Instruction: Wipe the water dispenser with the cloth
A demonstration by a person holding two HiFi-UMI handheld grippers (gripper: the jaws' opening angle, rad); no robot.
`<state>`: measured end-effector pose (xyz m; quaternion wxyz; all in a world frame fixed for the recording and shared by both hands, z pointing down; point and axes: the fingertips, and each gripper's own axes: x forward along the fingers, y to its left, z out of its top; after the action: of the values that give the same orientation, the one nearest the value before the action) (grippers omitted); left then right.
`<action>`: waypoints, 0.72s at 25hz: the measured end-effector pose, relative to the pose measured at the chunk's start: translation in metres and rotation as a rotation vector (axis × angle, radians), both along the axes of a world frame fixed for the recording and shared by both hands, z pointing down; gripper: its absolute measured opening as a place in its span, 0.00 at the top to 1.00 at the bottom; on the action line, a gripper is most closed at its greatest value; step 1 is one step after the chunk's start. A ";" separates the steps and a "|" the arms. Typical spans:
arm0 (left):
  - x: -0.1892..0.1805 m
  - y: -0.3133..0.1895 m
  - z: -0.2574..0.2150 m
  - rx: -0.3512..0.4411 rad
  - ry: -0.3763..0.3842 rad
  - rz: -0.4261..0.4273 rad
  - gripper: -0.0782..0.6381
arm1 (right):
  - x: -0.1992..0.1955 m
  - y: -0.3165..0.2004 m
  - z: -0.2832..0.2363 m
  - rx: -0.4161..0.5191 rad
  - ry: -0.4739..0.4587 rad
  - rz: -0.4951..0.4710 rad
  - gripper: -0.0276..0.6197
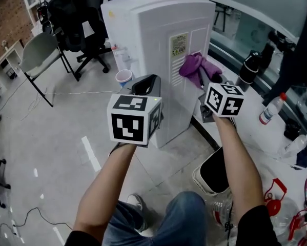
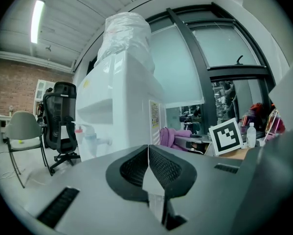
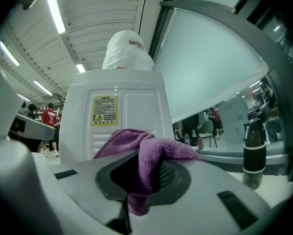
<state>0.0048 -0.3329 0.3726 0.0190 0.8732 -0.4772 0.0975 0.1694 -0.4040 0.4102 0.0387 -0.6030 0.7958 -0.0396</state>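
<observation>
Purple cloth (image 3: 153, 153) clamped in outstretched right gripper (image 3: 144, 177) beside dispenser (image 1: 153, 40); left gripper (image 2: 147, 169) clenched empty.

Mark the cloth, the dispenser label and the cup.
cloth (image 3: 153, 155), right gripper view, on its thick middle fold
label (image 1: 179, 44), head view, on the middle of the sticker
cup (image 1: 123, 78), head view, on its open top

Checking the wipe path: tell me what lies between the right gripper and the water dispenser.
Only the purple cloth, clamped by the right gripper, bunched before the water dispenser; the right gripper view shows it.
</observation>
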 end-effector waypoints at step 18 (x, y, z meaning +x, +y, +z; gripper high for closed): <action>0.008 -0.013 0.059 -0.033 -0.032 0.003 0.85 | -0.002 -0.003 0.182 -0.263 0.018 -0.014 0.90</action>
<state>0.0124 -0.3456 0.4318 0.0258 0.8717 -0.4746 0.1194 0.1673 -0.4069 0.5924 -0.0481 -0.5976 0.7883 -0.1383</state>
